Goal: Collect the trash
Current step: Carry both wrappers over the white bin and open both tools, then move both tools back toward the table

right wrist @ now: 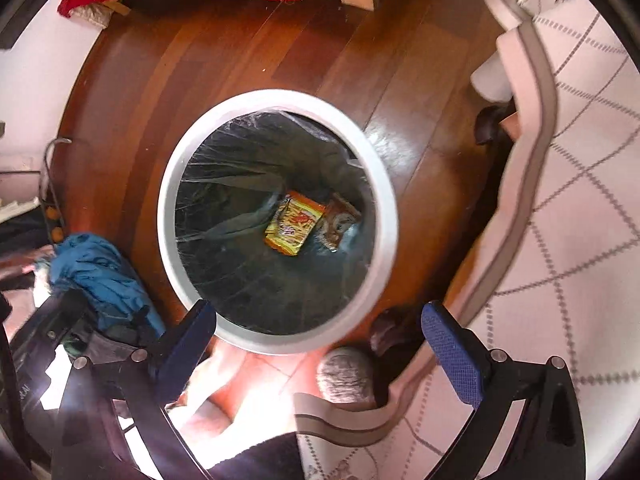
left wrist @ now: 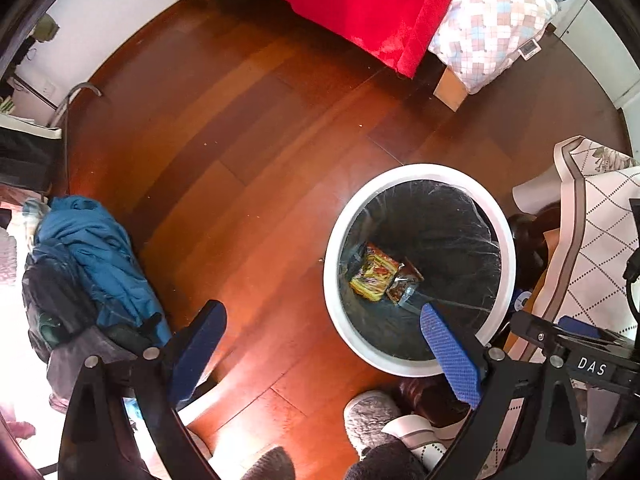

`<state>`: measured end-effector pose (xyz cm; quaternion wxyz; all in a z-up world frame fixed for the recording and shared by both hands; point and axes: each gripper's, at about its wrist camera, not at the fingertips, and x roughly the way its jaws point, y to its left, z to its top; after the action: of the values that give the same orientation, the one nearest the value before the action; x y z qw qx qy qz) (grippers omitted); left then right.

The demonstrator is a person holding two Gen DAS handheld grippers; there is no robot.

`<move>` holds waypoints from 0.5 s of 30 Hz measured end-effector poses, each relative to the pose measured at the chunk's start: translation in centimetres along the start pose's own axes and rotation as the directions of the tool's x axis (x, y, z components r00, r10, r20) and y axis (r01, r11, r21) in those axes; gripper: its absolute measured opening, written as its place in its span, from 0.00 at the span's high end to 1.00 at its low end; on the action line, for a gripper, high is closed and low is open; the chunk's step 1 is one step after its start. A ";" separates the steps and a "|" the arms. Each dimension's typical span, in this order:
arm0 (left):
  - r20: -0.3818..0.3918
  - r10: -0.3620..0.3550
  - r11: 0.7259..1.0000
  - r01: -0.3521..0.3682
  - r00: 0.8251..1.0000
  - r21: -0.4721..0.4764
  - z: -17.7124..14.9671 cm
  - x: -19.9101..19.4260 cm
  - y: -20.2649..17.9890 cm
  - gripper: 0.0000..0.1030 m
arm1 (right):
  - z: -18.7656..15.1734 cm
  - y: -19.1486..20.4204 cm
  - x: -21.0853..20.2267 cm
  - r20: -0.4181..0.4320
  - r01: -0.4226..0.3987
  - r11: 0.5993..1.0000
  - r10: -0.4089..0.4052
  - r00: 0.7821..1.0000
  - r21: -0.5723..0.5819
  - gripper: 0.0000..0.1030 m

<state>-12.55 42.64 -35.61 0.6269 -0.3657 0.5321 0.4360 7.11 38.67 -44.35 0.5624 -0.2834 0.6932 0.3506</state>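
Floorboards [left wrist: 248, 152] of dark reddish wood fill both wrist views, seen from almost straight above. Red bedding [left wrist: 360, 4] hangs off a bed at the top, with a checked pillow [left wrist: 492, 20] beside it. A quilted cover [right wrist: 568, 208] with a grey diamond pattern drapes down the right side, and a blue jacket [left wrist: 96, 256] lies heaped on the left. A round bin [right wrist: 168, 208] with a white rim and a dark plastic liner stands on the floor between them. A grey fuzzy slipper [left wrist: 370, 412] sits just below the bin. At the bottom of the bin lie a yellow snack wrapper [right wrist: 294, 224] and a brown wrapper [right wrist: 340, 220], touching each other. The left gripper [left wrist: 324, 344] is spread wide with nothing between its blue pads, its right finger over the bin's rim. The right gripper [right wrist: 320, 344] is likewise wide and empty, hanging over the bin's near edge.
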 end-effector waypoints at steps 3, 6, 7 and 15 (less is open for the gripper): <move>0.023 0.008 1.000 -0.008 1.000 0.003 -0.7 -1.5 0.1 0.04 | -1.1 0.3 -2.0 0.032 0.042 0.999 -0.041 0.999 -0.028 0.00; 0.045 0.008 1.000 -0.008 0.999 0.010 -1.2 -3.1 -0.2 0.04 | -2.2 0.8 -4.1 0.060 0.056 0.997 -0.053 0.997 -0.045 0.00; 0.054 0.009 1.000 -0.010 0.999 0.011 -1.4 -3.6 -0.2 0.04 | -2.5 0.9 -4.7 0.067 0.055 0.997 -0.051 0.996 -0.050 0.00; 0.150 0.004 1.000 -0.008 0.989 0.027 -3.6 -9.5 -0.8 0.04 | -6.1 1.5 -11.1 0.166 0.049 0.996 -0.036 0.985 -0.073 0.00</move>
<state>-13.56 37.53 -26.82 0.6688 -0.3217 0.4906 0.4566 4.70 34.67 -32.50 0.6137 -0.2899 0.6241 0.3871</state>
